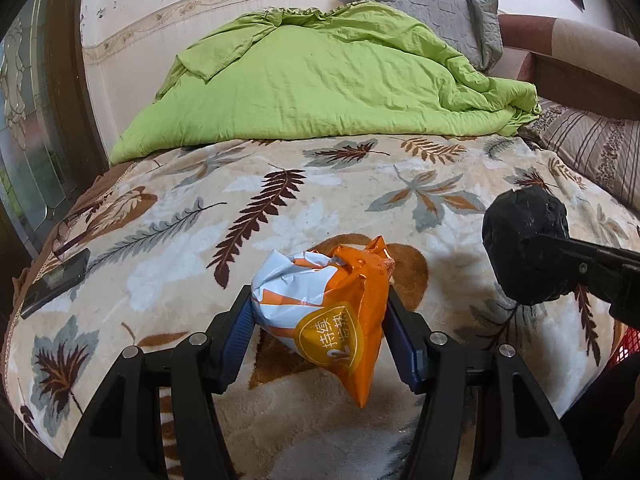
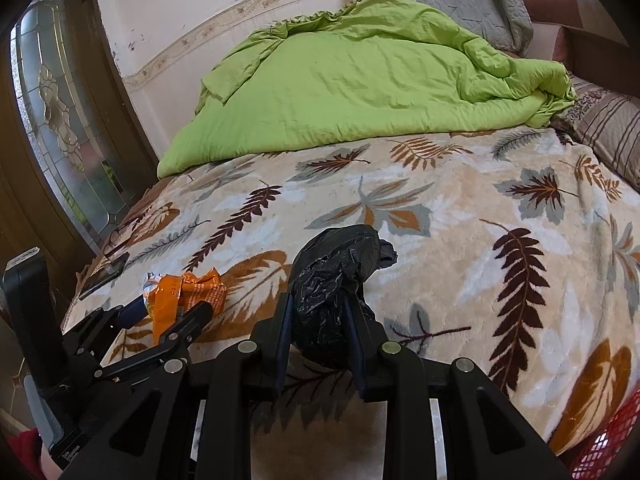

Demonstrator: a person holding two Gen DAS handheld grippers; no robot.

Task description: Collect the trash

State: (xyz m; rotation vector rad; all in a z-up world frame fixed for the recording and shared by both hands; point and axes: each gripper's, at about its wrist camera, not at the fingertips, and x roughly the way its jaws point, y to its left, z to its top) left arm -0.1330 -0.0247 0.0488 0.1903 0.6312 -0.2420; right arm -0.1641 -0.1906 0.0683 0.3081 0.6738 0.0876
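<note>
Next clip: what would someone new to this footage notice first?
Probably the orange-and-white snack wrapper pinched in the left hand-held gripper just above the leaf-print blanket. Beside it, the right hand-held gripper clamps a crumpled black plastic bag. Behind both, a bright green duvet lies heaped at the far end of the bed.

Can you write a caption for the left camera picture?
Left tongs squeeze an orange wrapper above the leafy blanket.
</note>
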